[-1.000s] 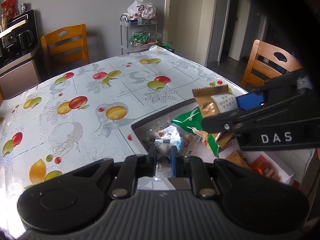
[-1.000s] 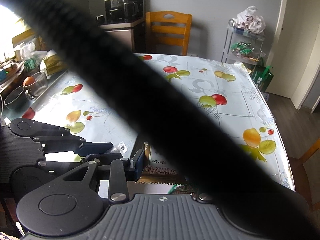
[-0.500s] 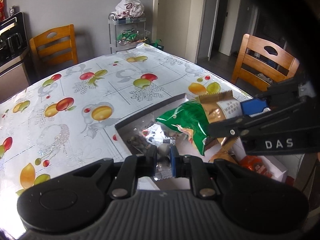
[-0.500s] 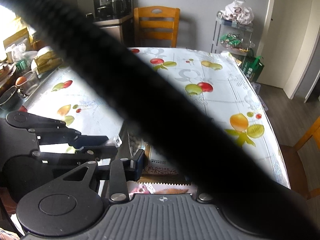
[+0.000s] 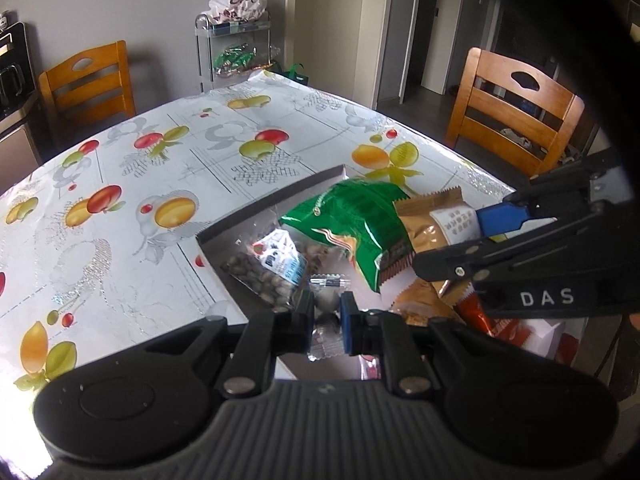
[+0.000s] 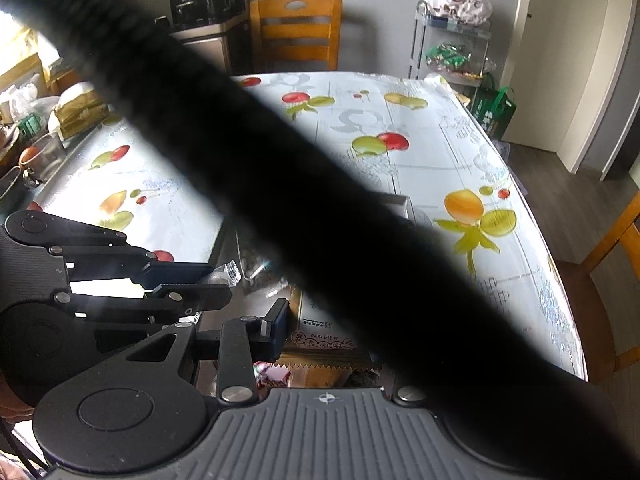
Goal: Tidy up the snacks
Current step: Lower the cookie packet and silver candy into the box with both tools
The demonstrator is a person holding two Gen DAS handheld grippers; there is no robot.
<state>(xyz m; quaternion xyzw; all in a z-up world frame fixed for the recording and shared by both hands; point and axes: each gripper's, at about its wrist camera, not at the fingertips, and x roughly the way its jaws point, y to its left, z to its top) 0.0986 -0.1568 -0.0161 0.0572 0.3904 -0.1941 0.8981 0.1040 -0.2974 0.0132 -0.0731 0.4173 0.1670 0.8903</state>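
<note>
My left gripper point(image 5: 326, 316) is shut on a small clear-wrapped snack point(image 5: 325, 330), just above the near part of a shallow grey box point(image 5: 272, 204). In the right wrist view the left gripper point(image 6: 220, 280) shows at the left with the wrapper's end point(image 6: 228, 271) sticking out. My right gripper point(image 5: 452, 240) comes in from the right, shut on a brown packet point(image 5: 432, 224) over the box. A green bag point(image 5: 356, 224) lies against that packet; I cannot tell if it is gripped too. A black cable point(image 6: 320, 208) hides the right gripper's far finger.
The box holds a clear bag of nuts point(image 5: 264, 276) and orange and red packets point(image 5: 424, 312). It sits near the right edge of a table with a fruit-print cloth point(image 5: 160, 168). Wooden chairs point(image 5: 516, 112) stand around it, and a metal rack point(image 5: 236, 52) stands behind.
Both grippers have sunk and shifted over the box, each keeping its packet. The box and its contents now look larger and nearer the middle of the left wrist view.
</note>
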